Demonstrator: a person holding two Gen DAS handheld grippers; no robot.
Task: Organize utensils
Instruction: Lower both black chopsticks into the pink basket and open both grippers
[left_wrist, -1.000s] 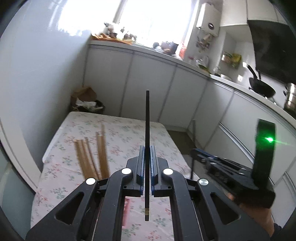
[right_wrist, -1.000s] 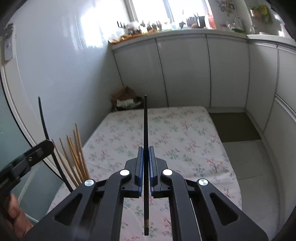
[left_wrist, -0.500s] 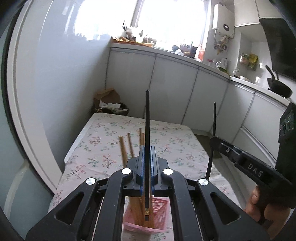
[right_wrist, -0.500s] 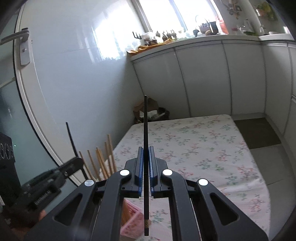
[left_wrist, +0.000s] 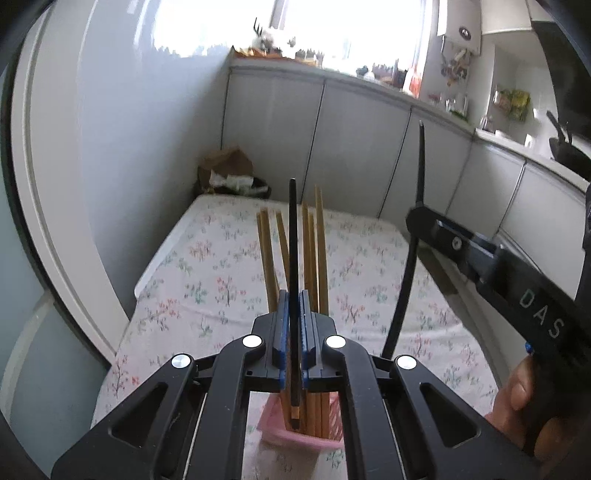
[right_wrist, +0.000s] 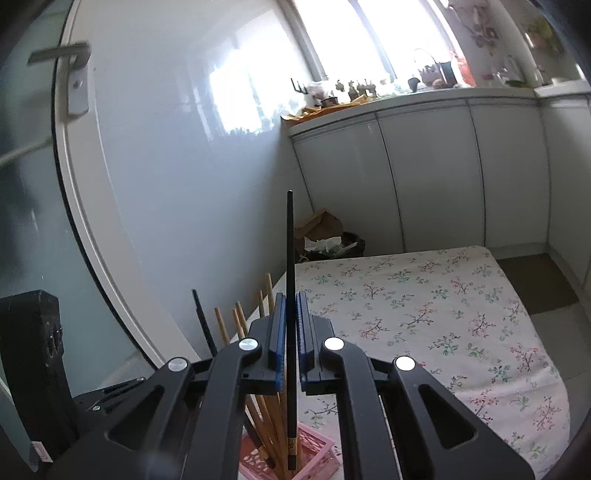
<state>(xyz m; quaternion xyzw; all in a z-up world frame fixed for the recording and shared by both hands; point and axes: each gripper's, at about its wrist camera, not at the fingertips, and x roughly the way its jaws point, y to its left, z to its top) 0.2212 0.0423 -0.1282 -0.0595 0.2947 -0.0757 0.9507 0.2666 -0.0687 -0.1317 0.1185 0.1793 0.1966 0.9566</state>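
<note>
- Two black chopsticks are in play, one per claw. The left claw (left_wrist: 293, 325) is clamped on one black chopstick (left_wrist: 293, 258), held upright between its blue pads, its lower tip just above the rim of the pink basket (left_wrist: 273, 432).
- The right claw (right_wrist: 291, 332) is closed on the second black chopstick (right_wrist: 290, 258), also upright, its lower end reaching down inside the pink basket (right_wrist: 314, 458) in the right wrist view.
- From the left wrist view the right claw (left_wrist: 415, 221) shows at the right with its chopstick (left_wrist: 413, 236) tilted, a hand (left_wrist: 524, 398) gripping the handle.
- About six wooden chopsticks (left_wrist: 314, 251) stand upright in the one pink basket; some overlap, so the exact count is uncertain. In the right wrist view they (right_wrist: 240, 321) lean left of the claw.
- The basket stands on the bench (left_wrist: 207, 280), which wears a floral cloth, at its near end.
- Beyond the bench a bin (left_wrist: 236, 181) with a cardboard piece sits against white cabinets (left_wrist: 362, 147).
- Compared with half a second ago, the basket and wooden chopsticks sit closer beneath both claws, and the right claw's chopstick tip has dropped from above the basket to inside it; a second ago the basket was out of sight in both views.
</note>
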